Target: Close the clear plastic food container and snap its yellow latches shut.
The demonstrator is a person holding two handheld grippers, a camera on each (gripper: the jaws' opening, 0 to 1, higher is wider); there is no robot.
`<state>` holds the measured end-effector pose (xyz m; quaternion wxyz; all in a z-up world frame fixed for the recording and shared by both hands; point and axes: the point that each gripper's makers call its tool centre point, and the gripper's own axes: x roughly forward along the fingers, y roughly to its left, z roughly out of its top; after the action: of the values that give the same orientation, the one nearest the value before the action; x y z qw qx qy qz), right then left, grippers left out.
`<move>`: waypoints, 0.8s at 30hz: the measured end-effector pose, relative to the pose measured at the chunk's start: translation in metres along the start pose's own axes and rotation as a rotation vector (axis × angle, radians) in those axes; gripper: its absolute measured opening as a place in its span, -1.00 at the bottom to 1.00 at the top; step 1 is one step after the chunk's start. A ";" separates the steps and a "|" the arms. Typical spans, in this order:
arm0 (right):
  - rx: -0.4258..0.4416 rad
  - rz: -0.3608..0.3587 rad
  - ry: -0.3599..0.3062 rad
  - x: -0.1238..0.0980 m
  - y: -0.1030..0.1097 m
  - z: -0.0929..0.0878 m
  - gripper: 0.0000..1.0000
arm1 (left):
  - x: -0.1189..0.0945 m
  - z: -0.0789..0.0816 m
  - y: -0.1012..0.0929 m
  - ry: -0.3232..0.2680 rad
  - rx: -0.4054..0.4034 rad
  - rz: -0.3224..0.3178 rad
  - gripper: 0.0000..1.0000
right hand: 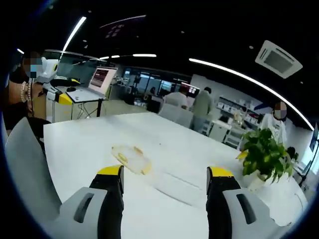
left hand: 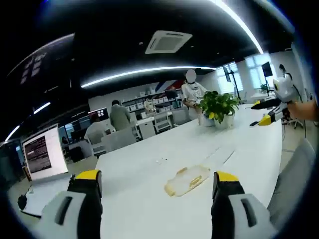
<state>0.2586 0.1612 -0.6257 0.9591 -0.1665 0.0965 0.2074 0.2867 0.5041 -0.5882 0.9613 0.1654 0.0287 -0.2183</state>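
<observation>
One clear plastic food container (left hand: 187,180) with yellow latches lay flat on a long white desk (left hand: 149,199), well apart from both grippers and touched by neither. In the left gripper view it sat between the gripper tips and one potted plant (left hand: 219,107) standing farther up the desk. Its body looked pale and see-through, with yellow at its ends; whether the lid was seated could not be told. The left gripper (left hand: 157,180) hung above the desk with its two yellow-tipped jaws spread wide and nothing between them. The right gripper (right hand: 164,175) was likewise spread and empty, the container (right hand: 132,158) lying just beyond its left jaw. One open laptop (left hand: 45,154) stood beside the desk's near end, away from the container. Several people stood or sat beyond the plant among office shelves. One ceiling air-conditioning unit (left hand: 168,42) hung overhead between light strips.
</observation>
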 end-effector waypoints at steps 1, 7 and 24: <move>0.003 0.001 -0.004 0.002 -0.002 0.002 0.31 | 0.005 0.004 0.000 0.000 0.013 -0.011 0.76; -0.007 0.041 -0.023 0.023 -0.016 0.023 0.29 | 0.058 0.031 0.010 0.011 0.062 -0.108 0.83; -0.282 0.269 0.129 0.121 -0.034 0.029 0.19 | 0.169 0.004 0.040 0.211 0.168 -0.271 0.60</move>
<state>0.3849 0.1869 -0.6201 0.8819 -0.2979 0.1489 0.3338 0.4561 0.4674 -0.5940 0.8975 0.2618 0.1330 -0.3290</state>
